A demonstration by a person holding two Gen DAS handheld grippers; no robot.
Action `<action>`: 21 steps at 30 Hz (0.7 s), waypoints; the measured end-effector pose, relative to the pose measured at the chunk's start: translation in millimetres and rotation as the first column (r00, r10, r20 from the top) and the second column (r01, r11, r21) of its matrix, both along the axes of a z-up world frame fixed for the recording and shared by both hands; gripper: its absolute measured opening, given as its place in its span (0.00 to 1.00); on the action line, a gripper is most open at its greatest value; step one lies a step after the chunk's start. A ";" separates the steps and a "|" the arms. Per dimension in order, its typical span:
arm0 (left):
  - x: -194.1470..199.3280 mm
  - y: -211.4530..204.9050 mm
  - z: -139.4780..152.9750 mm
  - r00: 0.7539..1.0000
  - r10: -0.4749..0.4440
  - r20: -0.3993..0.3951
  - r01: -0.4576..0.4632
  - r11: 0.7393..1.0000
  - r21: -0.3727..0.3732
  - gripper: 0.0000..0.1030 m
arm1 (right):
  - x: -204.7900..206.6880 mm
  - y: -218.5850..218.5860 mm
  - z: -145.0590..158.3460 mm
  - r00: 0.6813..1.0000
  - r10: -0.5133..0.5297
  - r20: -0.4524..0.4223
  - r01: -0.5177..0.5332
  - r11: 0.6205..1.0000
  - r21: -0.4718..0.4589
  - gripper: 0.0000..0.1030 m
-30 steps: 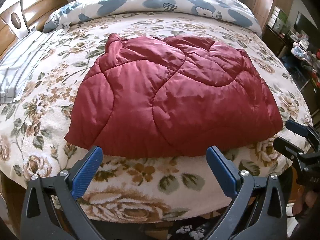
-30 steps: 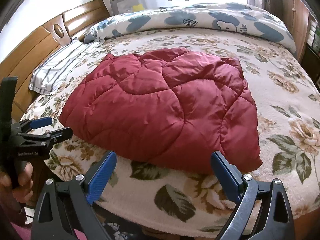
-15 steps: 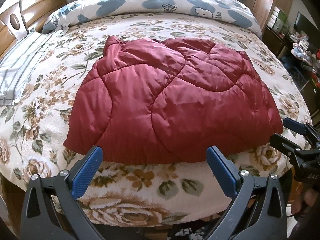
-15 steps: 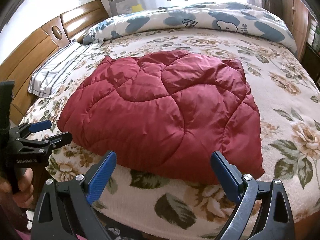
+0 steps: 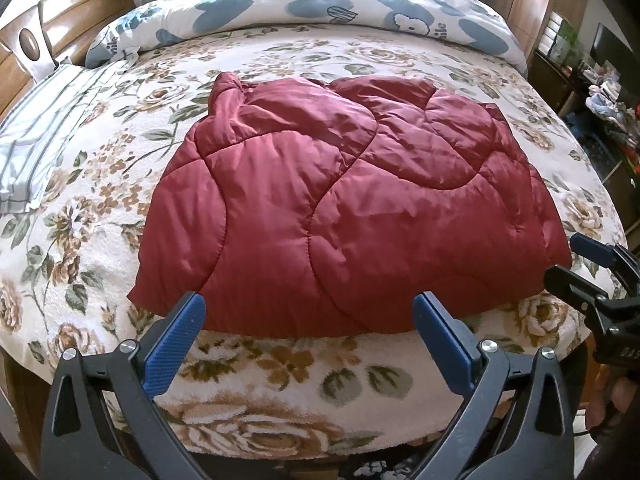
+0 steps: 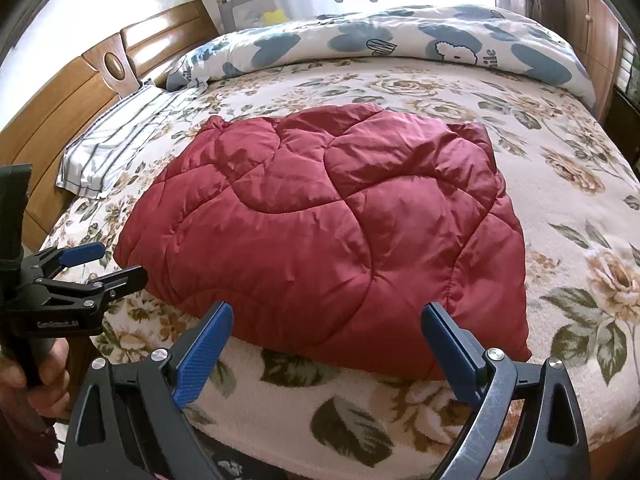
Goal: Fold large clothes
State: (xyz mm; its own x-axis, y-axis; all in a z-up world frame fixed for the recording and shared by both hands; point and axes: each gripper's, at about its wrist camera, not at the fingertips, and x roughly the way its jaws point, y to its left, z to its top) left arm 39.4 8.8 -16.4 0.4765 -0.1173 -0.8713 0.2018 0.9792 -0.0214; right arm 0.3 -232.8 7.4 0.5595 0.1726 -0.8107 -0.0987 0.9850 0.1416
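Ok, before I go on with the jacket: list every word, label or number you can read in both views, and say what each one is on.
"ile" on the blue-and-white duvet, a cut-off word, seen in three spots.
"GenRobot.AI", roughly, on the left gripper body: small, so the reading is uncertain.
White letters on the right gripper body: cut off and too blurred to read.
Red quilted jacket: no tag or print visible.
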 end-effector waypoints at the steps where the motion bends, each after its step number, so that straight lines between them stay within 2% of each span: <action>1: 1.3 -0.3 0.1 1.000 0.000 0.001 0.000 1.000 0.004 1.00 | 0.1 0.0 0.0 1.000 0.000 -0.001 0.000 1.000 0.001 0.93; 21: 9.2 -5.7 -4.5 1.000 -0.008 0.004 0.008 1.000 0.016 1.00 | 9.5 -1.1 -1.3 1.000 -0.005 -0.006 0.005 1.000 0.006 0.93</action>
State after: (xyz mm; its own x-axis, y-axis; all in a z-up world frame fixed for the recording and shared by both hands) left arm 48.5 3.1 -20.9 0.4795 -0.1074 -0.8710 0.2100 0.9777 -0.0050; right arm 9.8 -233.9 6.1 0.5554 0.1741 -0.8131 -0.0926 0.9847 0.1476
